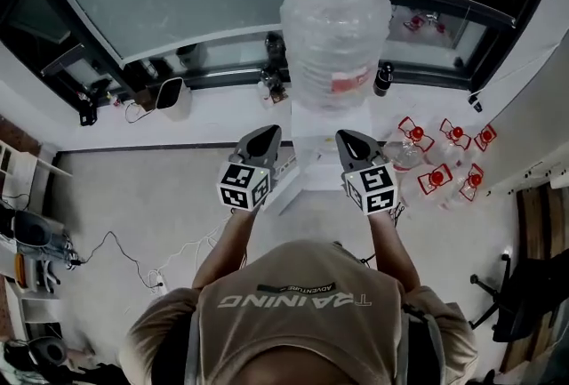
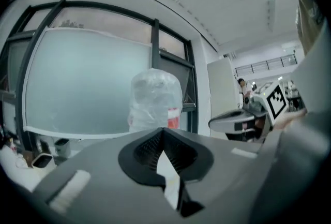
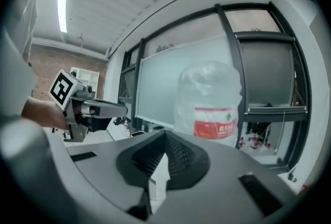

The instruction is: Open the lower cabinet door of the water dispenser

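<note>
Left claw [image 1: 268, 134] [image 2: 162, 131]: jaws together, nothing between them.
Right claw [image 1: 348, 137] [image 3: 165, 135]: jaws together and empty; it is beside the other claw, with a gap between them.
Water dispenser [image 1: 316, 163]: white body just ahead of both claws, showing in the gap between their tips.
Bottle [image 1: 336, 28]: wrapped in clear plastic with a red label, on top of the dispenser, ahead of both claws.
Lower cabinet door: below the claws; cannot tell whether it is open.
Spare bottles [image 1: 440, 163]: on the floor, to the right of the right-hand claw.
</note>
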The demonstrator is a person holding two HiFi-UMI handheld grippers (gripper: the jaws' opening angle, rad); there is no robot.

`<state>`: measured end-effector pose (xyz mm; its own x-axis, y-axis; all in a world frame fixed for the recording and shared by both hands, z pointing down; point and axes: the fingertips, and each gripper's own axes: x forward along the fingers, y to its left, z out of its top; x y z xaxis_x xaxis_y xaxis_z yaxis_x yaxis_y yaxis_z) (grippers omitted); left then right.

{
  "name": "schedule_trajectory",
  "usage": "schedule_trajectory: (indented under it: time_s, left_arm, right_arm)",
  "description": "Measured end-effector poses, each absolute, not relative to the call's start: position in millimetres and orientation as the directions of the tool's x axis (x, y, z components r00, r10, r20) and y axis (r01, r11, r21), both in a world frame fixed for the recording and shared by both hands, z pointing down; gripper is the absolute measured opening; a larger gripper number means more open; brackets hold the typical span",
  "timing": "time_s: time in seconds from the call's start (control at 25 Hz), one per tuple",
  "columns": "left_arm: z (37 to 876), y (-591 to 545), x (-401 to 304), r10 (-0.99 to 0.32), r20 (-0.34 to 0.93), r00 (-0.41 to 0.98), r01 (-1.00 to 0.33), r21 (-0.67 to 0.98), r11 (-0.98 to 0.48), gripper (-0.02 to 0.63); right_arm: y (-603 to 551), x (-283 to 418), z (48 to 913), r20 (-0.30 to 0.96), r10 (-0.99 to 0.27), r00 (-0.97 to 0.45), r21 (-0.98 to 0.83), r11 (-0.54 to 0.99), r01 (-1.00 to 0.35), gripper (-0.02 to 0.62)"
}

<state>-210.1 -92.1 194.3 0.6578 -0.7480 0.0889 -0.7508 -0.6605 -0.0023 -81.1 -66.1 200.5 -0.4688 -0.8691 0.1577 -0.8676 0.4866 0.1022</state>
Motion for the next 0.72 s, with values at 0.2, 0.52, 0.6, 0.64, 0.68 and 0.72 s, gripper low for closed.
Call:
schedule_trajectory:
  time_s: [0.2, 0.52, 0.6, 0.64, 0.68, 0.72]
  left_arm:
    - [153.7, -95.8, -210.6, -0.772, 0.022, 0.635, -0.772, -0.009, -0.635, 0.000]
    - [143.5, -84.3, -214.6, -0.773, 0.009, 0.635, -0.766, -0.129, -0.630, 0.000]
    - [158.3, -82.5, -220.0, -0.772, 0.020, 0.635, -0.771, -0.043, -0.636, 0.000]
    - [166.0, -83.5, -221.8, -0.773, 0.032, 0.634, -0.773, -0.012, -0.635, 0.000]
    - [173.1, -85.1, -223.2, -0.774, 0.046, 0.631, -0.775, 0.000, -0.632, 0.000]
    - [178.9, -86.4, -224.3, -0.775, 0.060, 0.629, -0.777, -0.001, -0.630, 0.000]
  right_arm:
    - [-73.9, -98.9, 183.6, 0.094, -0.854, -0.512, -0.012, 0.514, -0.858, 0.008]
    - [-60.9, -104.0, 184.0, 0.073, -0.843, -0.533, -0.084, 0.527, -0.846, 0.008]
    - [-60.9, -96.6, 183.0, 0.083, -0.857, -0.509, -0.048, 0.507, -0.861, 0.008]
    - [-62.1, -92.4, 183.2, 0.092, -0.861, -0.500, -0.027, 0.499, -0.866, 0.008]
    - [-63.0, -88.5, 184.8, 0.104, -0.864, -0.492, -0.011, 0.494, -0.869, 0.008]
    - [-63.2, -85.2, 187.4, 0.115, -0.866, -0.486, -0.003, 0.489, -0.872, 0.008]
